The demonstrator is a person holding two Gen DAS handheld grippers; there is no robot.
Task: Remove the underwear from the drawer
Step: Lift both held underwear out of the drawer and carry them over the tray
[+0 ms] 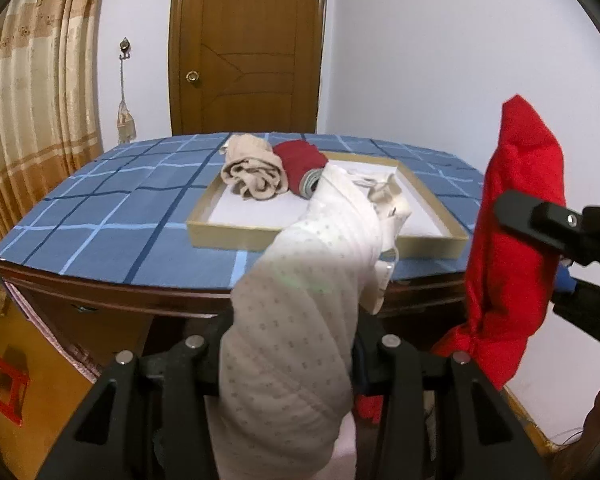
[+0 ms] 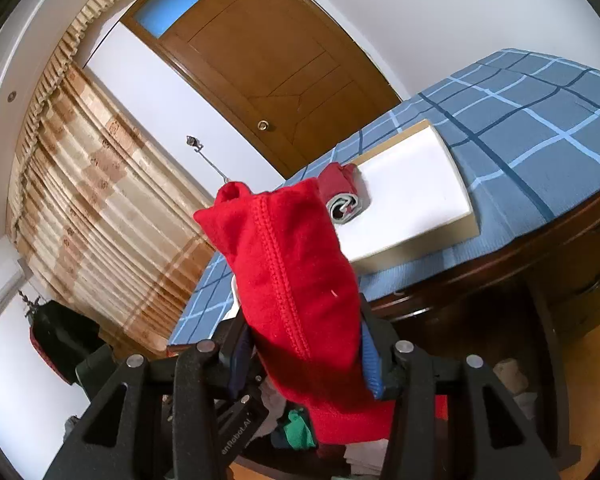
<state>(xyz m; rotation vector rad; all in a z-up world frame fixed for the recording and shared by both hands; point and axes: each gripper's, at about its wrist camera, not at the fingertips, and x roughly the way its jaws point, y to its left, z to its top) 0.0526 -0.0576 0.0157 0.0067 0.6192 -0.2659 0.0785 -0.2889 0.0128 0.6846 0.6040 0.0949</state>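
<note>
My left gripper [image 1: 292,344] is shut on a rolled white underwear with small grey dots [image 1: 300,312], held up in front of the table edge. My right gripper [image 2: 304,344] is shut on a rolled red underwear [image 2: 292,272]; in the left wrist view that red roll [image 1: 516,240] stands upright at the right with the right gripper [image 1: 500,216] clamped across it. On the table lies a shallow cardboard tray [image 1: 228,236] holding a beige rolled garment [image 1: 252,172] and a dark red roll [image 1: 304,164]. Below the right gripper, the open drawer shows loose clothes [image 2: 296,432].
The table carries a blue checked cloth [image 1: 112,216] and has a dark wooden front [image 1: 100,312]. A brown door [image 1: 248,48] and a striped curtain [image 1: 36,120] stand behind. A red stool [image 1: 0,384] sits on the floor at left.
</note>
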